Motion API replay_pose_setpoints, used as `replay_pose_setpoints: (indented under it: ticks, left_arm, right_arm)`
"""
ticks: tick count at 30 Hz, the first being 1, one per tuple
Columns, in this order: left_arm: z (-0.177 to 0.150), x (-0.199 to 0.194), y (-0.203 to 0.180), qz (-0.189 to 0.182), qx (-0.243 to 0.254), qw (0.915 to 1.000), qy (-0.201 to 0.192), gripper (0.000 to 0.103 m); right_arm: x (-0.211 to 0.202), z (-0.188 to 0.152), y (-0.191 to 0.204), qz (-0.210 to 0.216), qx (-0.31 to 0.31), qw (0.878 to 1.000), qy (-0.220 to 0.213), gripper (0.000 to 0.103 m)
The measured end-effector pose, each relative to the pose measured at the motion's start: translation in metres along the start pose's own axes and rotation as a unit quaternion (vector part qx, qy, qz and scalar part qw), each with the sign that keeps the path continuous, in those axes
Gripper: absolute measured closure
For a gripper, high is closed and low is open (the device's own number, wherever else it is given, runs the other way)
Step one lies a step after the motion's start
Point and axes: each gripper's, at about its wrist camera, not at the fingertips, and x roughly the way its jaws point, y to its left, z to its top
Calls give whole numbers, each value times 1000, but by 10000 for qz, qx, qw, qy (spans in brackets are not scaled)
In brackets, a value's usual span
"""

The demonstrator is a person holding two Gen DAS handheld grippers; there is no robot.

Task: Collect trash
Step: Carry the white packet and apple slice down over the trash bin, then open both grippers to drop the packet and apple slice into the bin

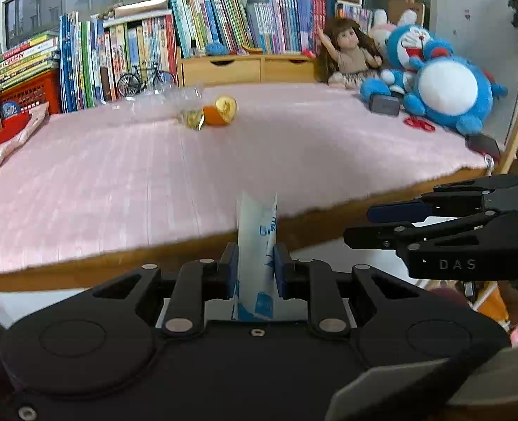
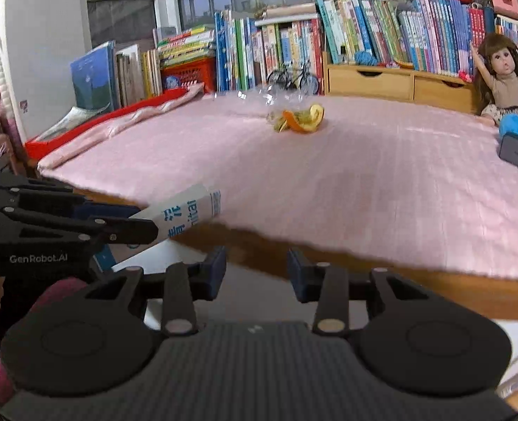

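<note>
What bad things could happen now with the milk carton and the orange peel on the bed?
1. The left gripper pinches the flattened carton by one end, off the bed's edge; it might slip out and fall to the floor.
2. The orange peel lies with crinkly clear plastic far across the pink blanket. The empty right gripper may need a long reach and could snag the blanket.
</note>
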Motion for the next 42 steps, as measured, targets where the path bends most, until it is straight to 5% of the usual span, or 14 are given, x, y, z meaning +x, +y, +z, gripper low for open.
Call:
replay_pose_setpoints:
  ticks: [14, 20, 30, 42]
  left_arm:
    - [-45, 19, 7, -385, -313, 9912, 1231, 77]
    - [-58, 35, 6, -364, -398, 9838, 1712, 61]
    - [-58, 39, 6, -281, -322, 9815, 1864, 37]
    - [-37, 23, 6, -135, -207, 9887, 1481, 29]
  right_arm:
    - [8, -24, -2, -48, 264, 9988, 411, 60]
    - [10, -23, -2, -66, 296, 9987, 412, 57]
    - [11, -22, -3, -67, 322, 9987, 387, 56]
    - [4, -9, -6, 85, 413, 9989, 187, 46]
